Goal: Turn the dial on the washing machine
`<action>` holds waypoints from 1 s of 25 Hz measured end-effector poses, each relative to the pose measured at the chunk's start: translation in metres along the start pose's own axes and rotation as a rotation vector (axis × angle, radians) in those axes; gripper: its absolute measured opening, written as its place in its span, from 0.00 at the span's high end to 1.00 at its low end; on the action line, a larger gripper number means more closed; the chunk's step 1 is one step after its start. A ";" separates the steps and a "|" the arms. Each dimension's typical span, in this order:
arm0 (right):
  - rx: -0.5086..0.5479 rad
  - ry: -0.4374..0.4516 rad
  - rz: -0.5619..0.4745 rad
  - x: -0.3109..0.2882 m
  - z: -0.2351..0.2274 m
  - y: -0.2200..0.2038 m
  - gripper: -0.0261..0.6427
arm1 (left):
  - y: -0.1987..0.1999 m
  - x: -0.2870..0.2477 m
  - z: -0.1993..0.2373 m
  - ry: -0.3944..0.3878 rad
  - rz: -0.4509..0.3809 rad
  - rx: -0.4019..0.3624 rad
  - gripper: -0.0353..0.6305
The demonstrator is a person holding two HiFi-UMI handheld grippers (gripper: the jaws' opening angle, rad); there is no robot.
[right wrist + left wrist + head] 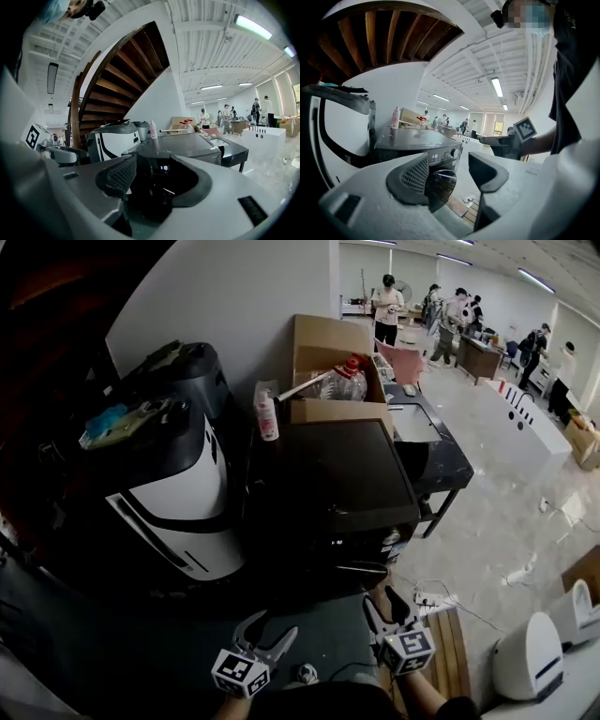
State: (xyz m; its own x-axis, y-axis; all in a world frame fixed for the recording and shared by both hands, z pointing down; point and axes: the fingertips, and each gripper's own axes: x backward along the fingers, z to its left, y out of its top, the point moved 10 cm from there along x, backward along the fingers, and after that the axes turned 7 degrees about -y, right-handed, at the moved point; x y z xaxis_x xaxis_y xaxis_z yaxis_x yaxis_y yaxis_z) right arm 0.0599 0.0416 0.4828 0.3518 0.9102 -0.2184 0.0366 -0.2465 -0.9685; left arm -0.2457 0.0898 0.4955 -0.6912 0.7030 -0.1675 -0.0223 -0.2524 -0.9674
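Note:
The dark washing machine (347, 474) stands in front of me, its control panel facing down-right in the head view. Its round silver dial (453, 152) sits at the right end of the panel, beside a small lit display (164, 168). My left gripper (267, 638) hovers low, well short of the machine's front, jaws wide open with nothing between them (447, 176). My right gripper (389, 610) is held just below the panel, also apart from the machine. Its jaws stand open and empty (152, 183), framing the display. The dial is hidden in the right gripper view.
A white-and-black appliance (178, 493) stands left of the washer. Behind it are a cardboard box (328, 352) and a spray bottle (267, 413). A dark table (441, 460) is to the right. A power strip (431, 598) and wooden pallet (455, 652) lie on the floor. People stand far back.

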 end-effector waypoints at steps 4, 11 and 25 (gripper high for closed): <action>0.000 -0.055 -0.008 -0.006 0.008 -0.001 0.66 | 0.002 -0.005 0.019 -0.064 0.013 -0.021 0.56; 0.013 -0.099 0.015 -0.018 0.007 -0.008 0.66 | 0.000 -0.022 0.034 -0.118 0.028 -0.020 0.56; 0.077 -0.113 0.080 -0.072 -0.050 -0.012 0.66 | 0.002 -0.077 0.050 -0.104 0.053 -0.004 0.56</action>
State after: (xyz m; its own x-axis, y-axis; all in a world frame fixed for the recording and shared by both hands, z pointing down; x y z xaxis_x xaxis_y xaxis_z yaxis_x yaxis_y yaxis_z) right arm 0.0811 -0.0382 0.5161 0.2428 0.9216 -0.3027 -0.0606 -0.2971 -0.9529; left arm -0.2290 0.0021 0.5159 -0.7624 0.6161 -0.1977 0.0188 -0.2843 -0.9585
